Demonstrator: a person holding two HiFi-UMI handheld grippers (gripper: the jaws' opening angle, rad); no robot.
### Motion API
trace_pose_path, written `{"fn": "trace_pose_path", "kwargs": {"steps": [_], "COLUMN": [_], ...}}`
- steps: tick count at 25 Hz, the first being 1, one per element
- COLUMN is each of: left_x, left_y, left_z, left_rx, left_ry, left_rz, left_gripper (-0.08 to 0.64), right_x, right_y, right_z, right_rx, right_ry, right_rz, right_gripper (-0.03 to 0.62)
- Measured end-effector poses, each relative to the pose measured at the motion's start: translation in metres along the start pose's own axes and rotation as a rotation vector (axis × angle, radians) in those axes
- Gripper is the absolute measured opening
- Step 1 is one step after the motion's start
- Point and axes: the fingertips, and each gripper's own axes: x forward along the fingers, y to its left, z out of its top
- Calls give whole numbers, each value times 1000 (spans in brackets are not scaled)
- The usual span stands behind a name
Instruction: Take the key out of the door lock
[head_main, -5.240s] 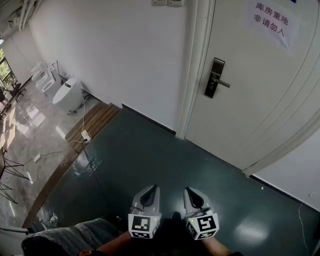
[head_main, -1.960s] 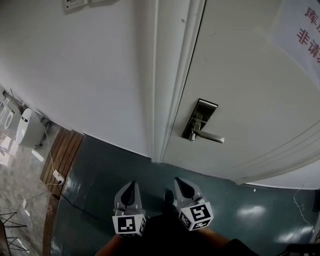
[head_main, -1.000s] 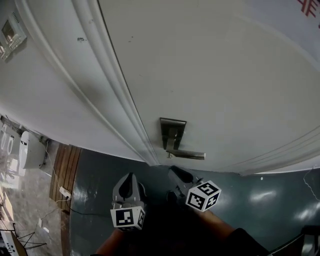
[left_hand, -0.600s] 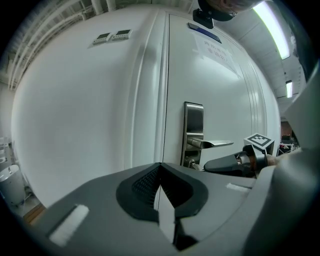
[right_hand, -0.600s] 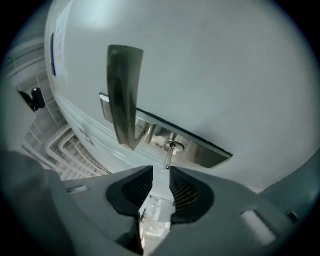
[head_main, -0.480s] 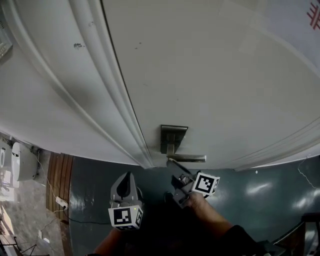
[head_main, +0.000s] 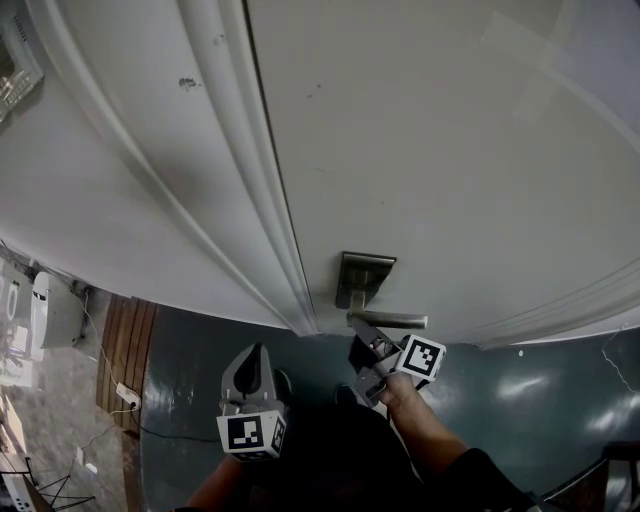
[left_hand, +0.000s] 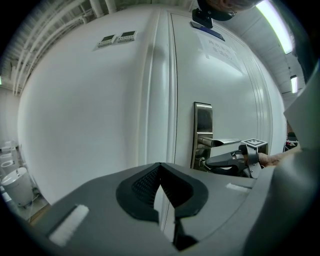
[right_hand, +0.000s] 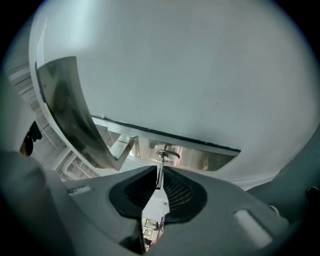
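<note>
The key (right_hand: 160, 174) sticks out of the keyhole in the steel lock plate (right_hand: 200, 157), just below the lever handle (right_hand: 65, 110). Its blade runs straight back between the pads of my right gripper (right_hand: 160, 184), which is shut on it. In the head view that right gripper (head_main: 363, 345) is tilted up under the handle (head_main: 390, 320) and lock plate (head_main: 362, 275) of the white door (head_main: 420, 150). My left gripper (head_main: 252, 365) hangs lower left, shut and empty, away from the door. From the left gripper view, the right gripper (left_hand: 214, 162) points at the lock plate (left_hand: 202, 120).
The door frame (head_main: 250, 180) and a white wall (head_main: 110, 200) lie left of the lock. Dark green floor (head_main: 200, 350) is below, with a wooden strip (head_main: 125, 340) and a white fixture (head_main: 55, 310) far left. A wall panel (head_main: 15, 60) sits upper left.
I have come right up to the door. My right gripper rose from beside the left one to the lock under the handle and closed round the key. The left gripper stayed low.
</note>
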Motion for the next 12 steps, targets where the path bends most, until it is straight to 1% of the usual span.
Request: {"fn": "trace_pose_path", "kwargs": {"steps": [4,9,12], "left_x": [-3,-5,-6], "left_y": [-3,-12,-17], "left_z": [-1,0,1], "left_rx": [4,17,18], "left_ry": [6,-2,-6], "left_rz": [3,-5,-7], "left_gripper": [18,18,18], "right_x": [-1,-3,-6], "right_y": [0,-1,1], "right_z": [-1,-2,-7], "right_rx": [22,62,90], "right_ry": [-12,-38,-34], "right_rz": [7,-9,-13], "right_gripper": [26,20,15]}}
